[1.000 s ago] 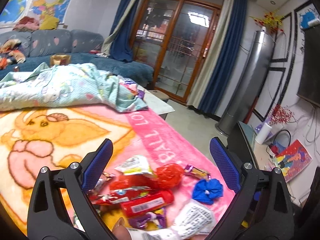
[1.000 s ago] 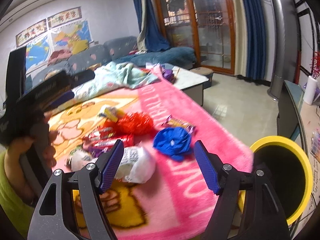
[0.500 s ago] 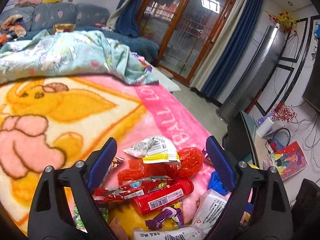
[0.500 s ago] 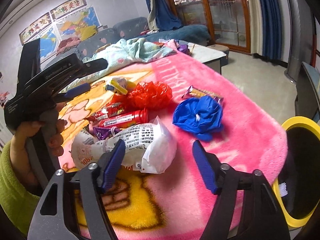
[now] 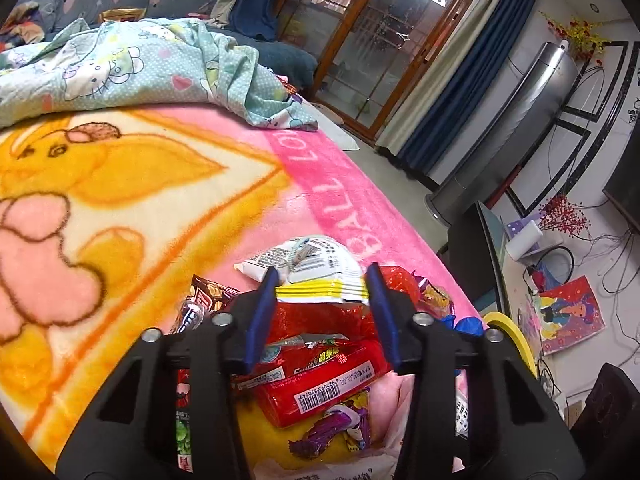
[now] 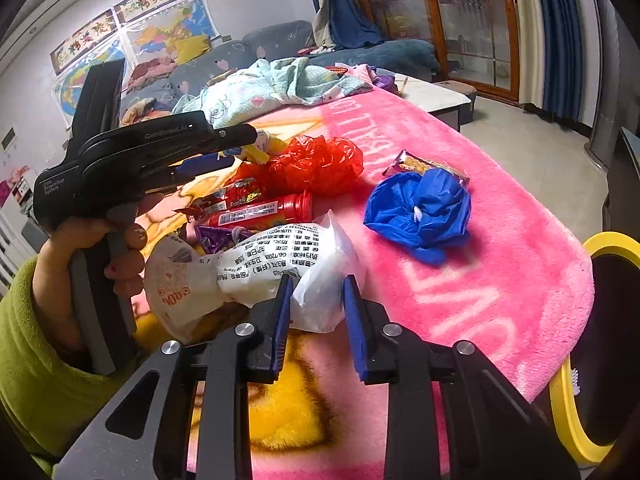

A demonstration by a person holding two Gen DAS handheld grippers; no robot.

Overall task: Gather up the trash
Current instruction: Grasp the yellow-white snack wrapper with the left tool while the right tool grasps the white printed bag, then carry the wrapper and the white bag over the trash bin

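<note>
A heap of trash lies on a pink and yellow blanket. My left gripper is shut on a white and yellow snack wrapper at the far side of the heap. Below it lie a red tube and a red plastic bag. My right gripper is shut on a white printed plastic bag at the near side of the heap. The left gripper's body shows in the right wrist view. A crumpled blue bag lies apart to the right.
A yellow-rimmed black bin stands off the blanket's right edge. A light blue quilt is bunched at the far end. A purple candy wrapper lies behind the blue bag. A dark cabinet and a silver tower fan stand on the floor.
Both grippers moved down into the heap and closed. The left one closed on the white and yellow wrapper, the right one on the white plastic bag.
</note>
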